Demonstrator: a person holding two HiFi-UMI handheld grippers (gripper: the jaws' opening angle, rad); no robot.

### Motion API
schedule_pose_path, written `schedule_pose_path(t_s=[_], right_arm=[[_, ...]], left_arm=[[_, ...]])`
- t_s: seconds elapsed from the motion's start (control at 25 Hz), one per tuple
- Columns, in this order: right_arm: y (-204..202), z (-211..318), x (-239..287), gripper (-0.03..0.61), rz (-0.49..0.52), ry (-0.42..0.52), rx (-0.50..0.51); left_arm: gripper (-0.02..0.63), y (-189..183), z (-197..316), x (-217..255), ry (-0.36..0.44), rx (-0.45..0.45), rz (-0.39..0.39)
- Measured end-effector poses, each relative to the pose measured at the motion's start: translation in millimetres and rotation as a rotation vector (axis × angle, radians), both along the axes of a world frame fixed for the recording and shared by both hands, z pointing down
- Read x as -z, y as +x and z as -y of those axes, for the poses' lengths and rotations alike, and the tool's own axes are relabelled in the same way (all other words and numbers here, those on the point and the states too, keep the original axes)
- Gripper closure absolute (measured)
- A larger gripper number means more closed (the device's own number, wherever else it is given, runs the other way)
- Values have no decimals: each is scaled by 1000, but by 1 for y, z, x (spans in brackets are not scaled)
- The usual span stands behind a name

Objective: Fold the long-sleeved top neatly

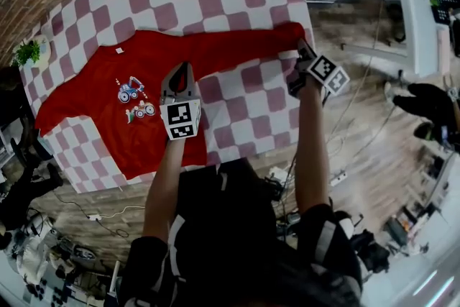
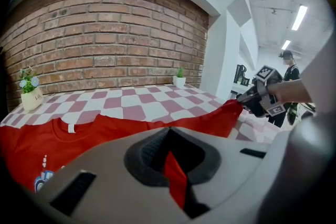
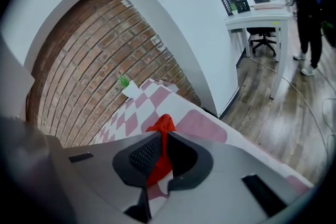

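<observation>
Here, the left gripper [image 2: 170,168] is clamping its jaws tight on a thin fold of the red long-sleeved fabric top [image 1: 100,108]. The right gripper [image 3: 157,157] is pinching the tip of one sleeve [image 1: 244,43] between its closed jaws. That sleeve is stretching straight from one gripper to the other. The body of the top, with its small cartoon-vehicle print [image 1: 135,101], is lying flat to the left of the left gripper. Under both grippers the mauve-and-white checked tablecloth [image 1: 244,111] is covering the table, and the right gripper is working near its right edge. Beyond the left gripper's jaws a small green plant in a white pot [image 2: 179,80] is standing at the cloth's far side, and behind it the red brick wall [image 2: 105,34] is rising.
</observation>
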State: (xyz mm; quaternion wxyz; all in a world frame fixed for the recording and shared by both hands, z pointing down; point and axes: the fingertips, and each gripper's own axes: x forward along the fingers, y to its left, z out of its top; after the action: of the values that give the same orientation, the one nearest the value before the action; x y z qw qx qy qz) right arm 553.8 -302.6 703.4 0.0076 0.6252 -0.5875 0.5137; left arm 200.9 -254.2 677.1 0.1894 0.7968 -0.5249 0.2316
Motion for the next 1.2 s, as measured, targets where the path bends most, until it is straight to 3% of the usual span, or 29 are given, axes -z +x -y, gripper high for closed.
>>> schedule_pose_path(t_s=[0.6,1.2], right_arm=[[-35,-4,88,556,-319,179,209],[-143,-27,212,557,-501,458,505]], left_arm=[[607,3,-29,97,134,24,-63],[607,-40,-131,193,225,155,-79]])
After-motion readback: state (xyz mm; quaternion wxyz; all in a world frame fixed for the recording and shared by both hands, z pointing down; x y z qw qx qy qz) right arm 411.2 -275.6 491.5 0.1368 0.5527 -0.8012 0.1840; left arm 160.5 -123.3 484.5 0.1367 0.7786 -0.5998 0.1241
